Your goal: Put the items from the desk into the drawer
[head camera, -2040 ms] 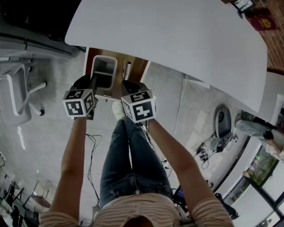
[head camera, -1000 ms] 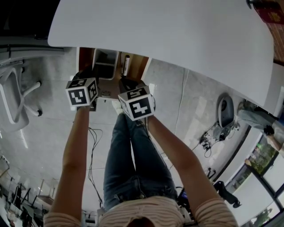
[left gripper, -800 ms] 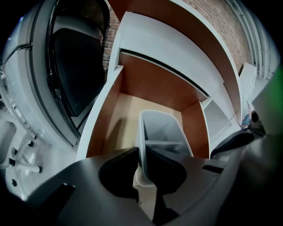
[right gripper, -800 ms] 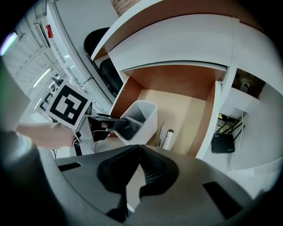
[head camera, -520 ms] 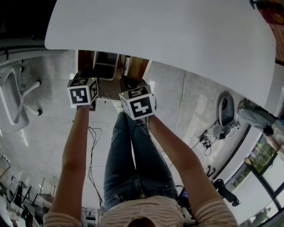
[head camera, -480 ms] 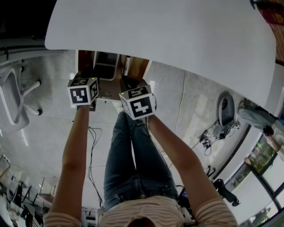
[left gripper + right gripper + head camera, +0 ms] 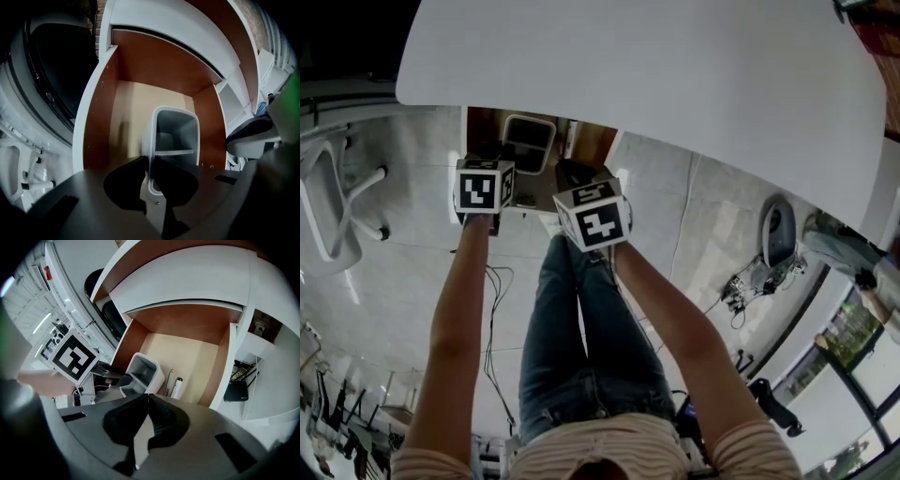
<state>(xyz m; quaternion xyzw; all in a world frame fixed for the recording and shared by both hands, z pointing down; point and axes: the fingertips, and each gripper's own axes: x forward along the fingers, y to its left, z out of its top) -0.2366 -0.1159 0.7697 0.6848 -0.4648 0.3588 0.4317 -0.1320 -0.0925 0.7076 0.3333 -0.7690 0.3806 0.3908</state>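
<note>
Bin (image 7: 186, 127) wall pinched in left fingers (image 7: 124, 187) — right fingers (image 7: 164, 420) closed; right gripper view adds pens (image 7: 177, 387).

The drawer (image 7: 596, 142) is pulled out from under the desk (image 7: 675, 75). The container (image 7: 528, 142) is placed in the drawer toward its left side, and the pens (image 7: 177, 386) are laid just to its right. The container's near wall is set between the fingers (image 7: 136, 176) of the left gripper (image 7: 151, 168). A chair (image 7: 337, 206) is found on the floor, left of the drawer.
</note>
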